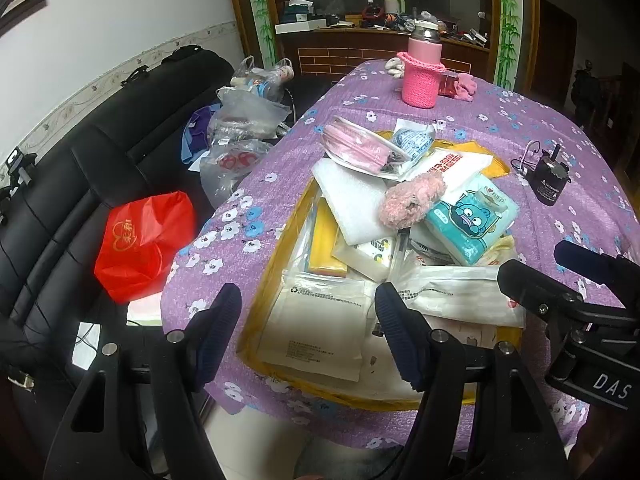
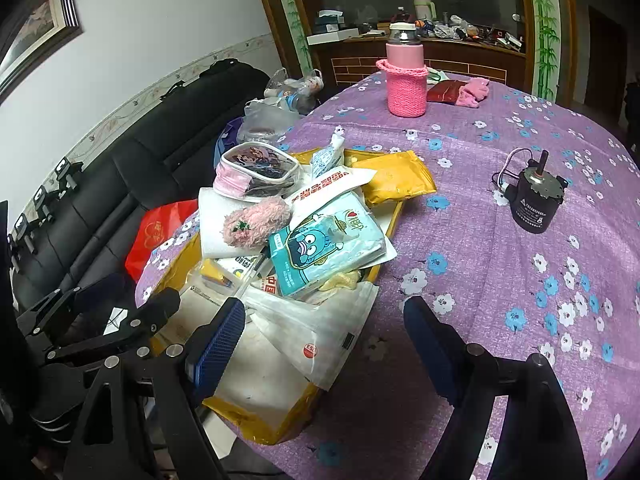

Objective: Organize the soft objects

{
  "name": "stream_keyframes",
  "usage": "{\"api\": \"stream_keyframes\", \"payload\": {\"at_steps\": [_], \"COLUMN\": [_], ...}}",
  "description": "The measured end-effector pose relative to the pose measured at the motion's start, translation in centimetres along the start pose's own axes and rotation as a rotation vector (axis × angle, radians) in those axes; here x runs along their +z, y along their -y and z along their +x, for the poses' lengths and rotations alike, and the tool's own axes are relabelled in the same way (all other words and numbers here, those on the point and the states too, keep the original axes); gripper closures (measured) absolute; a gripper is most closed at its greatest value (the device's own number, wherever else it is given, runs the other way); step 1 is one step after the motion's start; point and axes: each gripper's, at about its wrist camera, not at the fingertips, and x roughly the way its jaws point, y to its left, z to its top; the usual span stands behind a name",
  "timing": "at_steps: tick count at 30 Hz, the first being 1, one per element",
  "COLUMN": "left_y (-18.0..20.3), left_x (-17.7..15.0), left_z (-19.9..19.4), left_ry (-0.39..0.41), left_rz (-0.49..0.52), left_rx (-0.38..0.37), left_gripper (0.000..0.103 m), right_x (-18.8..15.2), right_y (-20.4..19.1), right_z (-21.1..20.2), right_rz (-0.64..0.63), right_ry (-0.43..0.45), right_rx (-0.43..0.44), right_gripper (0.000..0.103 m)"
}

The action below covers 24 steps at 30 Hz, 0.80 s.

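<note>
A: Status of soft objects?
B: Tissue pack [image 2: 328,248], pink plush [image 2: 256,222] and mailers heaped on the yellow tray [image 1: 260,312]; unclear whether sorted.
A: Tools?
B: The 2, left gripper [image 1: 308,320] and right gripper [image 2: 324,332], spread wide and empty, at 6 o'clock.

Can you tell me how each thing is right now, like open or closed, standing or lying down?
Left gripper: open, empty.
Right gripper: open, empty.
Pink bottle: upright, capped, in knitted sleeve.
Teal tissue pack: lying tilted on the pile.
Pink fluffy scrunchie: resting on the pile.
Black motor: standing upright, shaft up.
Red bag: crumpled on sofa.
</note>
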Motion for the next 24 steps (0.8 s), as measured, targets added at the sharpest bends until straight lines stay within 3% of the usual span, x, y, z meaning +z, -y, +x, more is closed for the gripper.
{"api": "stream_keyframes", "payload": {"at_steps": [24], "left_y": [-0.20], "left_x": [0.03], "left_z": [0.33], "left_ry": [-0.006], "left_rz": [0.004], "left_rx": [-0.003], "left_gripper": [0.034], "right_x": [0.13], "right_y": [-0.16], "right_z": [-0.14], "right_rz": [-0.009], "right_ry": [0.001], "right_rx": [-0.004], "right_gripper": [0.020]}}
